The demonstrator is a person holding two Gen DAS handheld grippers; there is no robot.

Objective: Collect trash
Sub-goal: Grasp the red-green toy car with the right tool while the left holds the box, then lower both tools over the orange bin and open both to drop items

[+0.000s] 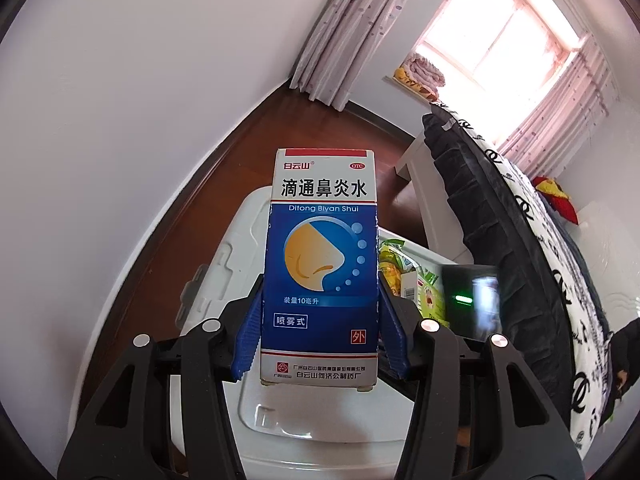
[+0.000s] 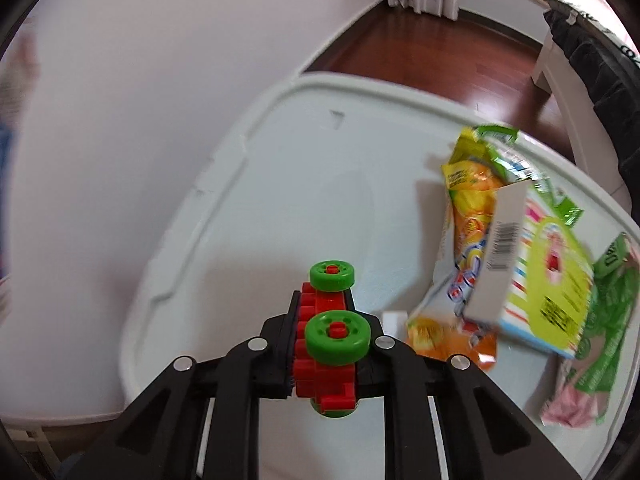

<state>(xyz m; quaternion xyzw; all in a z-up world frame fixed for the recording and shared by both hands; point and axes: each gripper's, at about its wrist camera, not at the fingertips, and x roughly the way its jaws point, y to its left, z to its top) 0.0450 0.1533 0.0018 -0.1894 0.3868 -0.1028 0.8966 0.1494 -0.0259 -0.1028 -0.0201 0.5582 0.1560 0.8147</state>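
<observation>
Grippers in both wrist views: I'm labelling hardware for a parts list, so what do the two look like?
Both are black plastic linkages with angular arms and round silver pivot pins. The left gripper carries blue ribbed pads on its fingers. The right gripper shows black ribbed pads. No cables, sleeves or markings show.

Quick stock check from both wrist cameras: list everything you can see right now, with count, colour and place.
medicine box: one, blue and white with a red top, upright between the left gripper's blue pads
toy car: one, red bricks with green wheels, clamped in the right gripper
white bin: one, open, below both grippers
snack wrappers: several, yellow, orange and green, at the bin's right side
striped carton: one, green and white with a barcode, lying on the wrappers
pink scrap: one, bin's lower right
bed: one, black-and-white cover, right
curtains: pale, beside the window
left gripper: black, shut on the medicine box
right gripper: black, shut on the toy car
</observation>
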